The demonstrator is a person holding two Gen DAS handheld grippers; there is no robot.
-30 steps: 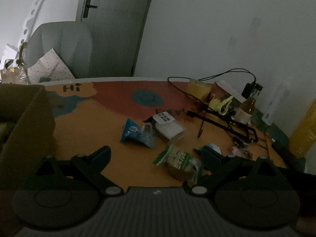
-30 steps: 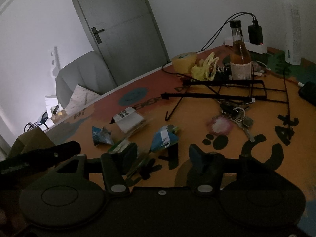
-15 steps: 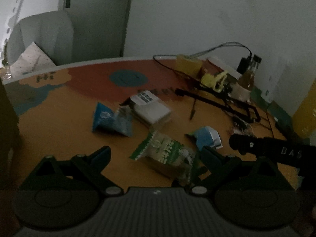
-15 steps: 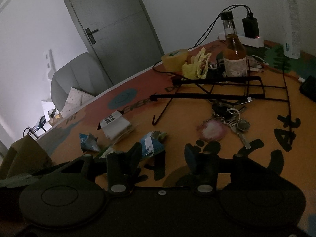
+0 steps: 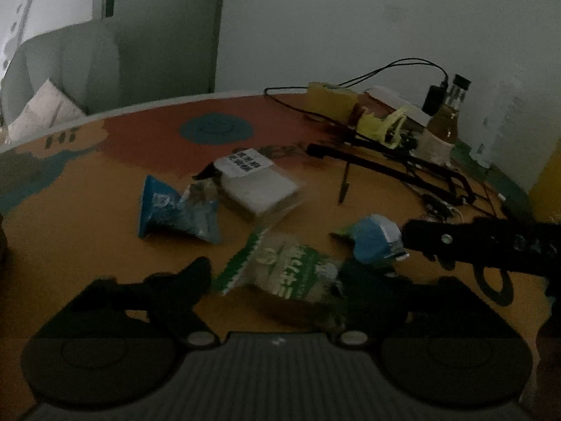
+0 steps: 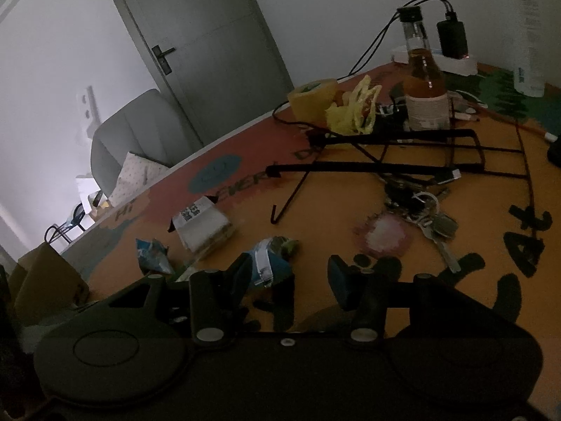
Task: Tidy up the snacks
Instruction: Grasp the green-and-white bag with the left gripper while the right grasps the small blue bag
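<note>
Several snack packs lie on the orange table. A green-and-white pack point(image 5: 291, 266) lies between the fingers of my open left gripper point(image 5: 277, 277), not gripped. A dark blue pouch point(image 5: 175, 210) and a clear-wrapped white pack point(image 5: 256, 182) lie farther off. A light blue pack point(image 5: 375, 238) lies to the right, just in front of my open right gripper point(image 6: 291, 270), by its left finger point(image 6: 238, 273); it also shows in the right wrist view point(image 6: 270, 259). The right gripper's finger point(image 5: 473, 242) reaches in from the right of the left wrist view.
A black wire rack point(image 6: 403, 158), a bottle point(image 6: 424, 80), a yellow tape roll point(image 6: 312, 98), a yellow bag point(image 6: 354, 108) and keys point(image 6: 427, 210) crowd the table's far right. A brown paper bag point(image 6: 45, 284) stands at the left. A grey chair point(image 5: 66, 70) is behind the table.
My left gripper has swung right from the paper bag and closed in on the green-and-white pack. My right gripper has advanced towards the light blue pack.
</note>
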